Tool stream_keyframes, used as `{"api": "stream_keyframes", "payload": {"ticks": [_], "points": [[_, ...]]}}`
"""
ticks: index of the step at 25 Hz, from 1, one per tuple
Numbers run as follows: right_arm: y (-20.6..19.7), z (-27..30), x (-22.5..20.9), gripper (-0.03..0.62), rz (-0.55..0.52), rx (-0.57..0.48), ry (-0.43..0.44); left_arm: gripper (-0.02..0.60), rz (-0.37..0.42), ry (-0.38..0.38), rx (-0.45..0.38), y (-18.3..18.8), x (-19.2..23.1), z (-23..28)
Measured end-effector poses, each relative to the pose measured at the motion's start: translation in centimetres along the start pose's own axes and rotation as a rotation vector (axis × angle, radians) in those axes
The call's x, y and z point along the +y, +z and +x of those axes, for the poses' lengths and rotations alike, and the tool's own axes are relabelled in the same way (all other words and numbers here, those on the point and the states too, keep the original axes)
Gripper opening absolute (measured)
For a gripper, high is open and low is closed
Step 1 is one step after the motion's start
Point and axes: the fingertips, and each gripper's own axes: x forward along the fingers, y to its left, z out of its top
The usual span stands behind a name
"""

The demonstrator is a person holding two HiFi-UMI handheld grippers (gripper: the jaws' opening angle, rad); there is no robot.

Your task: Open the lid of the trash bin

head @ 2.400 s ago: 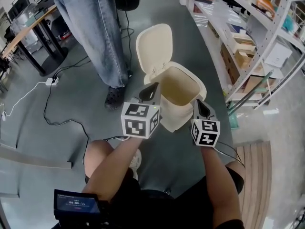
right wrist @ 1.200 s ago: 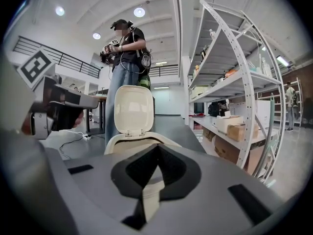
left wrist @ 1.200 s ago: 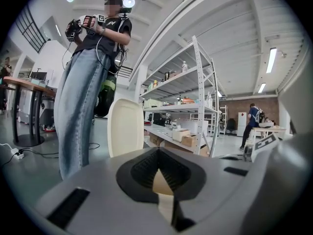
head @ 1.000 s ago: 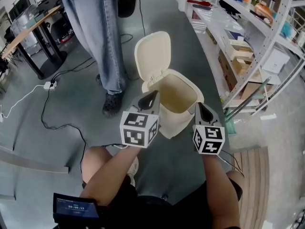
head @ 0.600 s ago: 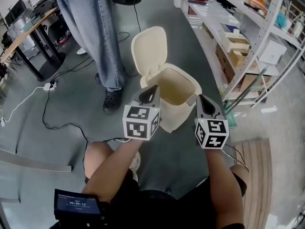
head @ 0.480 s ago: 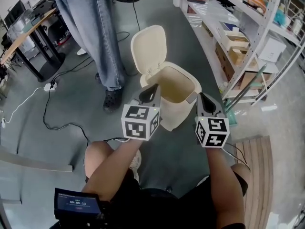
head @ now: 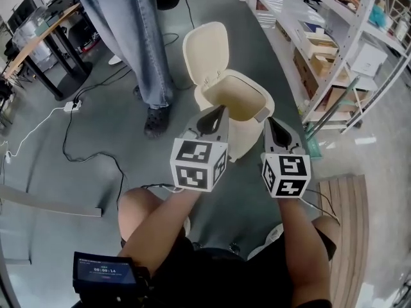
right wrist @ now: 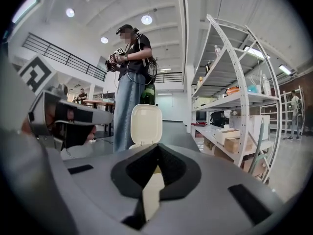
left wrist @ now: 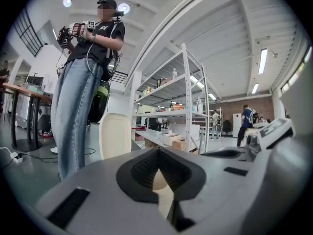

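The cream trash bin (head: 239, 108) stands on the grey floor with its lid (head: 206, 51) tipped up and back, and its inside shows. My left gripper (head: 216, 115) hovers just short of the bin's near left rim, shut with nothing in it. My right gripper (head: 272, 124) hangs beside the near right rim, shut and empty too. Neither touches the bin. The upright lid (left wrist: 115, 134) shows in the left gripper view behind the left gripper (left wrist: 157, 153). In the right gripper view the lid (right wrist: 146, 124) stands beyond the right gripper (right wrist: 157, 150).
A person in jeans (head: 131, 37) stands just left of the bin. Cables (head: 74, 149) and a power strip (head: 70, 106) lie on the floor at left, near a table (head: 35, 40). Metal shelves (head: 334, 37) with boxes line the right side; a wooden pallet (head: 343, 236) lies at lower right.
The lid stays up throughout. Both grippers stay shut, side by side in front of the bin. The view has shifted a little, so the bin sits higher in the frame.
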Motion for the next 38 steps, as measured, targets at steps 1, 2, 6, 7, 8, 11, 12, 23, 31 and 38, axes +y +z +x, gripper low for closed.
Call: {"api": "stream_keyframes", "payload": {"ticks": [1,2,6,7,8,11,12,23,31,38], "points": [[-0.1,-0.6,0.4,0.006,-0.008,0.004,0.002,0.0,-0.013,-0.001,-0.01,0.3,-0.5,-0.4],[-0.1,-1.2,0.6,0.006,-0.012,0.005,0.002,0.0,-0.023,0.0,-0.018,0.5,-1.0,-0.9],[0.5,-4.3,1.7,0.006,-0.027,-0.001,0.008,0.0,-0.062,-0.004,-0.024,1.0,-3.1,-3.1],[0.6,-5.3,1.9,0.006,-0.034,-0.002,0.011,0.0,-0.064,-0.007,-0.027,1.0,-3.7,-3.8],[0.7,-6.2,2.1,0.006,-0.04,-0.003,0.013,0.0,-0.057,-0.006,-0.03,1.0,-4.2,-4.4],[1.0,-8.7,2.6,0.006,-0.036,-0.012,0.014,0.0,-0.02,0.0,-0.033,0.6,-5.8,-6.1],[1.3,-9.4,2.8,0.006,-0.029,-0.017,0.013,0.0,-0.01,-0.001,-0.032,0.4,-6.3,-6.5],[1.6,-14.9,5.2,0.006,-0.03,-0.052,0.003,0.0,0.062,-0.031,-0.03,-1.2,-10.2,-11.1],[1.5,-15.5,5.8,0.006,-0.045,-0.066,-0.001,0.0,0.045,-0.023,-0.032,-1.3,-9.6,-12.2],[2.3,-14.7,5.2,0.006,-0.041,-0.073,-0.014,0.0,0.077,-0.017,-0.025,-1.5,-9.0,-12.0]]}}
